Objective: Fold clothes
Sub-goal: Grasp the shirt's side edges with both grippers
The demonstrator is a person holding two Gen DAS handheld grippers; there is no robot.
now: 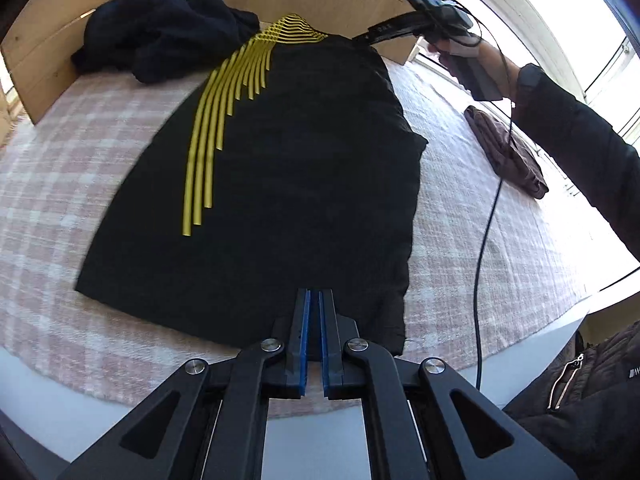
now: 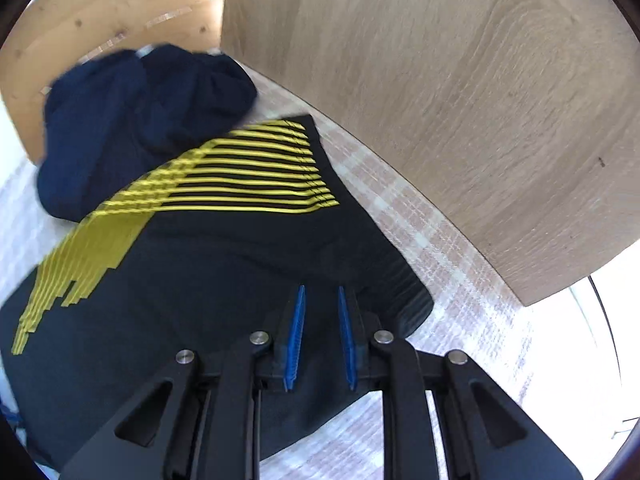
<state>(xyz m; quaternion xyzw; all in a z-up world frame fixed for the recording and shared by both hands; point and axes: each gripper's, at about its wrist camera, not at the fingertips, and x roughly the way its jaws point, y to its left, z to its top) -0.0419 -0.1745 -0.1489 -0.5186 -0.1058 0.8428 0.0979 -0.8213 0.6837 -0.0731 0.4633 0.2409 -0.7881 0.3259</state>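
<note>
Your left gripper (image 1: 314, 300) sits clenched over the black shirt's (image 1: 280, 168) near hem; your right gripper (image 2: 322, 300), jaws parted, hovers over its far end, gripping nothing

Bed blanket (image 1: 100, 184) — bears everything listed. T-shirt (image 1: 280, 168) spread flat at its middle, running from the near edge to the far end. Crumpled garment heap (image 1: 160, 32) at the far left, touching the T-shirt's far end, against the wooden headboard (image 1: 48, 40). Wooden panel (image 2: 460, 100) stands behind the T-shirt's far right corner. Folded garment (image 1: 508, 152) to the right of the T-shirt, well apart from it — a cable (image 1: 480, 264) hangs before it.
</note>
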